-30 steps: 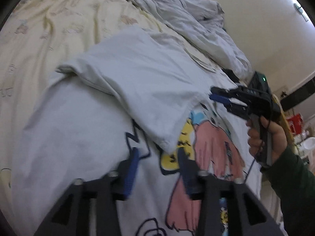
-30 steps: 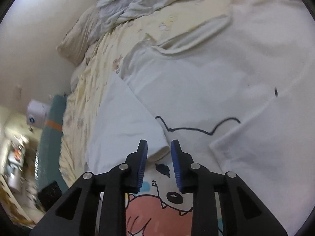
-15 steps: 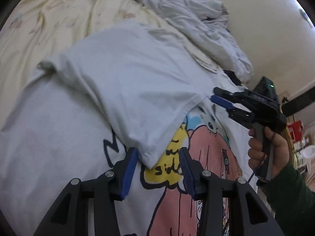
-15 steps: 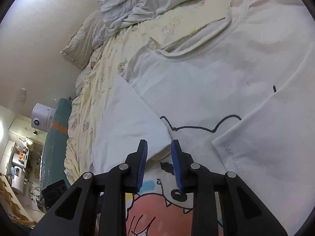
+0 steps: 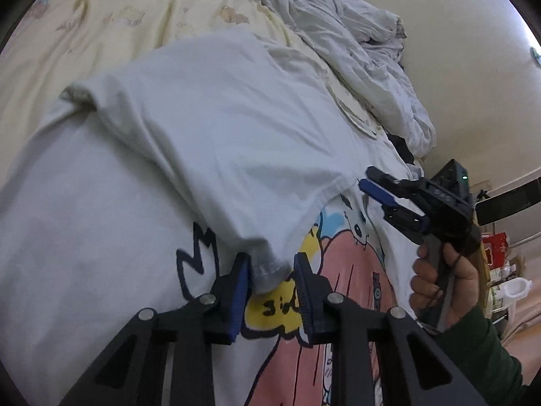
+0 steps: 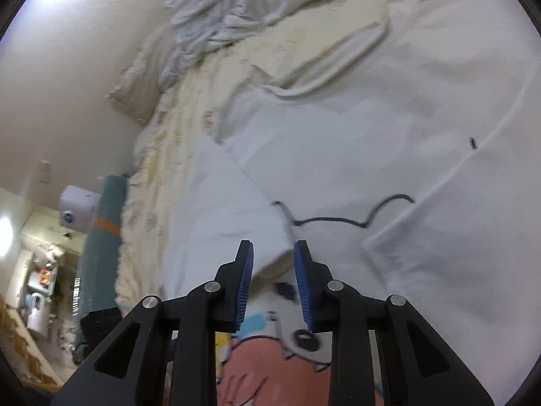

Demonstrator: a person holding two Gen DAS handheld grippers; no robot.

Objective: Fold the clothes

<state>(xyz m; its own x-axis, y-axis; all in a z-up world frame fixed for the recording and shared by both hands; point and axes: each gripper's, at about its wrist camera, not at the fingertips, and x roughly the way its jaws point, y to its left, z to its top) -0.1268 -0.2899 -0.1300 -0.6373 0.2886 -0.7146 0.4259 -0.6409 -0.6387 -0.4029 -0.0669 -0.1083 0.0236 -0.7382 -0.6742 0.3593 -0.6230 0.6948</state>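
**Mia:** Bed [image 5: 101,17] first. It has a yellow sheet, and a grey blanket [image 5: 355,44] is bunched up past the shirt.

**Ben:** Where is the shirt?

**Mia:** The shirt [image 5: 84,220] lies flat on the bed, picture side up. One sleeve [image 5: 219,142] is folded in over the picture [image 5: 341,270]. The other sleeve [image 6: 230,223] is folded in too.

**Ben:** What are the claws doing?

**Mia:** The left claw [image 5: 270,291] is open, with the sleeve's corner between its fingers but not squeezed. The right claw [image 6: 273,284] is open too, right at the other sleeve's edge.

**Ben:** How will the shirt feel?

**Mia:** Soft, light and floppy, I think. It will sag and bunch if you lift it.

**Ben:** So where do you grab?

**Mia:** At a hem or corner. It is thicker there, so it should not slip out.
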